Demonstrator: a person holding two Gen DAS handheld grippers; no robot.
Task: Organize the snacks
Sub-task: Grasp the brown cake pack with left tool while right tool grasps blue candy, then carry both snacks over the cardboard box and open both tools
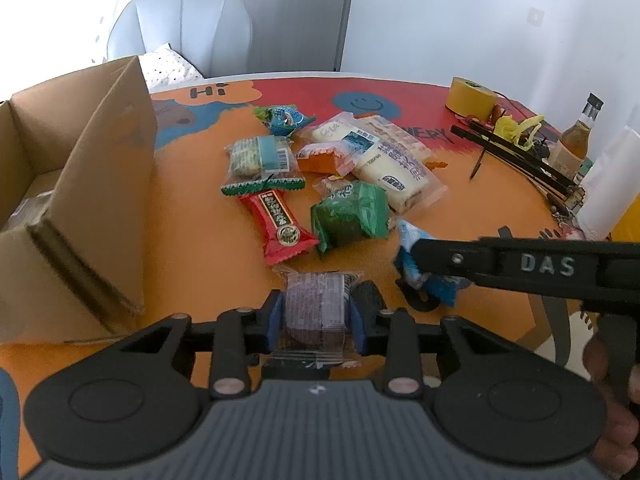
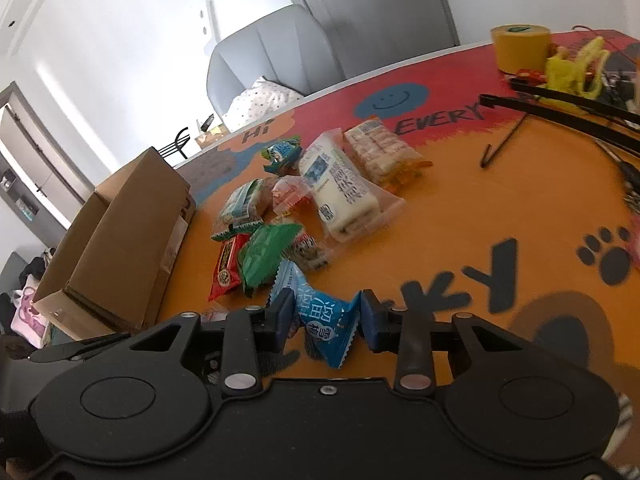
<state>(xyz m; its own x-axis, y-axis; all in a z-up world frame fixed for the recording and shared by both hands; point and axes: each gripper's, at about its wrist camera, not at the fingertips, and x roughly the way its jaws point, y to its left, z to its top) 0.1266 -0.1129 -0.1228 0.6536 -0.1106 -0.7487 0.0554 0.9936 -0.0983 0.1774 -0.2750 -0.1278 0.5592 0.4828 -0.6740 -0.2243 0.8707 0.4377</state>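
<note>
My left gripper (image 1: 316, 312) is shut on a clear-wrapped purple cake snack (image 1: 316, 304), just above the table in front of the snack pile. My right gripper (image 2: 326, 318) is shut on a blue snack packet (image 2: 324, 320); it shows in the left wrist view (image 1: 424, 276) with the blue packet (image 1: 416, 240) in its fingers. The pile holds a red packet (image 1: 282, 224), a green packet (image 1: 352, 212), a long white bread pack (image 1: 384, 160), an orange packet (image 1: 324, 158) and more. An open cardboard box (image 1: 92, 192) stands to the left of the pile.
A yellow tape roll (image 1: 470, 96), a black tool with yellow cord (image 1: 516, 140), a bottle (image 1: 576, 140) and a white object (image 1: 612, 184) sit at the table's right side. A grey chair (image 1: 180, 24) stands behind the table.
</note>
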